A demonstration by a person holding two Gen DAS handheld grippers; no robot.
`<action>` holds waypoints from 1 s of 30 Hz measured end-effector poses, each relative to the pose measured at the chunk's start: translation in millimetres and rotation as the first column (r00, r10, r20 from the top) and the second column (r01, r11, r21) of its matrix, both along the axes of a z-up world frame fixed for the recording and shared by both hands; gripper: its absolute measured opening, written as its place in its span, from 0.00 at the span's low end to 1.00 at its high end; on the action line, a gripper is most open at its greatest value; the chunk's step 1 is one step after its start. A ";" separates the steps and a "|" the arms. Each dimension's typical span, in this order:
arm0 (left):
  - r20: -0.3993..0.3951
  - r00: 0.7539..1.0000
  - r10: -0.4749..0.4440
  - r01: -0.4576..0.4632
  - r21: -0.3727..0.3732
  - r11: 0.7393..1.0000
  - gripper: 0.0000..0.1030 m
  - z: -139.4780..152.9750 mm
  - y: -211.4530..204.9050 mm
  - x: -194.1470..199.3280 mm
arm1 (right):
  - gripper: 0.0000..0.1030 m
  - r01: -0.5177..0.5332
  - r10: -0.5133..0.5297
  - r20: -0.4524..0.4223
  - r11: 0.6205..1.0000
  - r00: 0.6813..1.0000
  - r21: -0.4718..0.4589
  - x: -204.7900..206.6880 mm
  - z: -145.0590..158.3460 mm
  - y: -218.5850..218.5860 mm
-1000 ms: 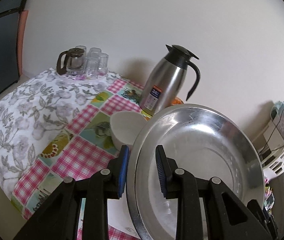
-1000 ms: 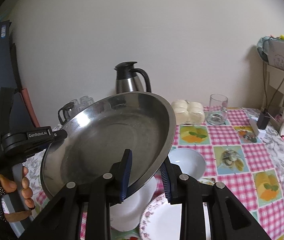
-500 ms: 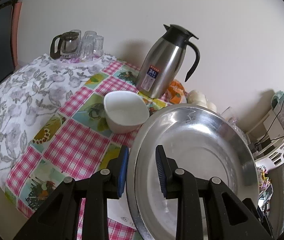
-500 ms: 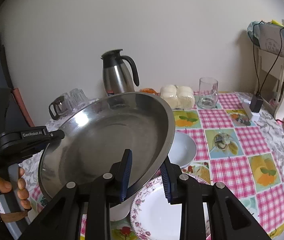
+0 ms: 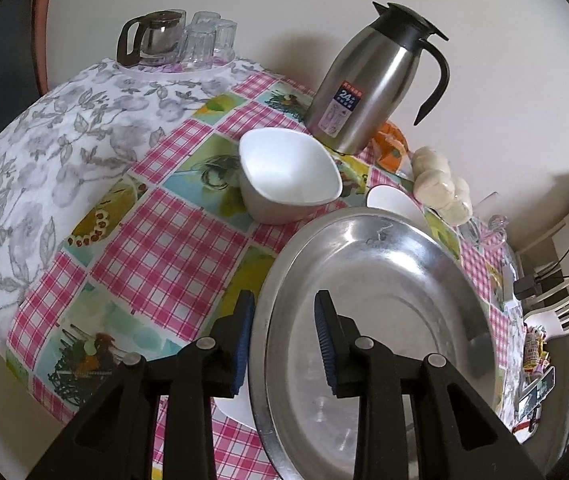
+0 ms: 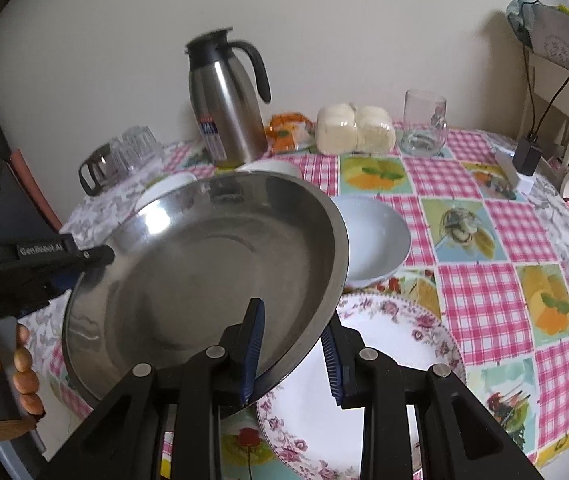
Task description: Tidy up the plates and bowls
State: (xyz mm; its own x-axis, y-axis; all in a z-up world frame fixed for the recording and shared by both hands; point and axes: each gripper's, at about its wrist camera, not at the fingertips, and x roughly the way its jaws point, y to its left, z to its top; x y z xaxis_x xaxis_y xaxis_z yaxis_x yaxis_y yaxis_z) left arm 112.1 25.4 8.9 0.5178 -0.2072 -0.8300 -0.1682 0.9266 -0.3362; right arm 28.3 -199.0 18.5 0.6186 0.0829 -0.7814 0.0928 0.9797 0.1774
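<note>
Left gripper (image 5: 282,336) and right gripper (image 6: 292,344) each clamped on steel basin (image 6: 204,280) rim, basin tilted above floral plate (image 6: 384,380)

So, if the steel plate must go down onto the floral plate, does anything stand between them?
Nothing visible does. The steel plate, held at opposite rims by the left tool and right tool, hangs tilted over the floral plate, whose visible surface is bare. The white bowl sits behind it.
</note>
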 end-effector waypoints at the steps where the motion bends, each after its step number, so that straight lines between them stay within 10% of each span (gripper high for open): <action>1: -0.007 1.000 0.005 -0.005 0.004 1.000 0.32 -1.1 0.7 0.3 | 0.32 -0.003 0.003 -0.010 1.000 1.000 -0.005 1.3 -2.3 1.9; 30: -0.121 0.990 0.067 -0.061 0.059 0.996 0.33 -32.6 13.0 12.9 | 0.32 -0.061 0.051 -0.187 0.997 0.981 -0.046 21.1 -49.1 26.5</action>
State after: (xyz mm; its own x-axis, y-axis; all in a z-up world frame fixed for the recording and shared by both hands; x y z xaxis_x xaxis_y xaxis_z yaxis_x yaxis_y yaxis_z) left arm 125.0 38.4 -23.7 0.4219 -0.1288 -0.8974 -0.2646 0.9293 -0.2577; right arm 49.4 -172.6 -30.6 0.4575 0.0699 -0.8864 0.0639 0.9917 0.1112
